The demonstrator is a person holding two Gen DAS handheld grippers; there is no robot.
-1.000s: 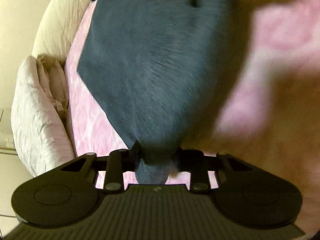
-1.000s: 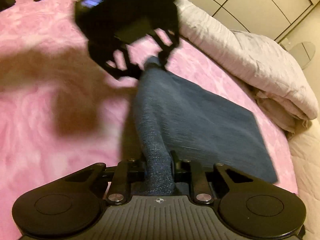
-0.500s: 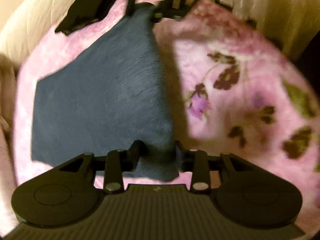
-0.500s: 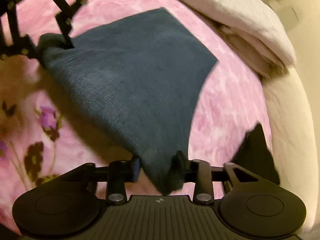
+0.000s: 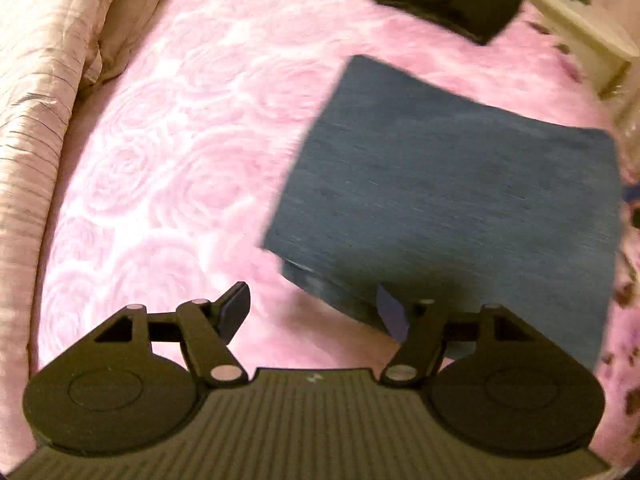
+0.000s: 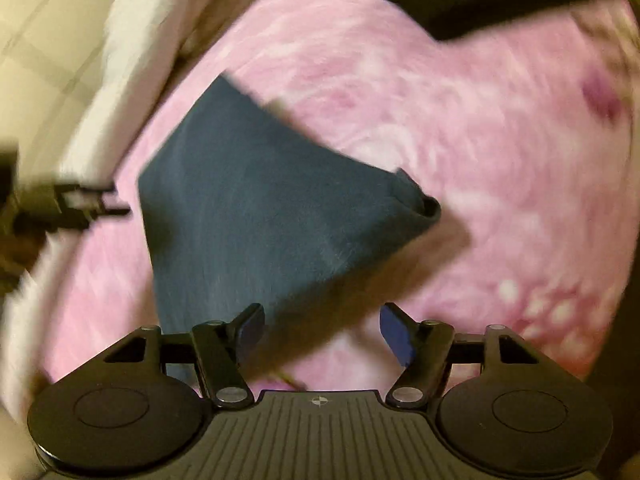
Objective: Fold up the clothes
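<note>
Both wrist views look steeply down, close over the pink bed [image 5: 168,152], sharing the blue cloth [image 5: 460,200] [image 6: 260,208].

We see warm, yellowish indoor light, moderate in brightness, washing the pink blanket [image 5: 168,152] pale in places. Both views bulge like a fisheye, bending the edges and darkening the corners. The right wrist view is heavily smeared by motion, most at its rim; the left is sharper, with soft edges on the blue cloth [image 5: 460,184]. That cloth [image 6: 260,208] throws a dark shadow on the blanket beside it.
</note>
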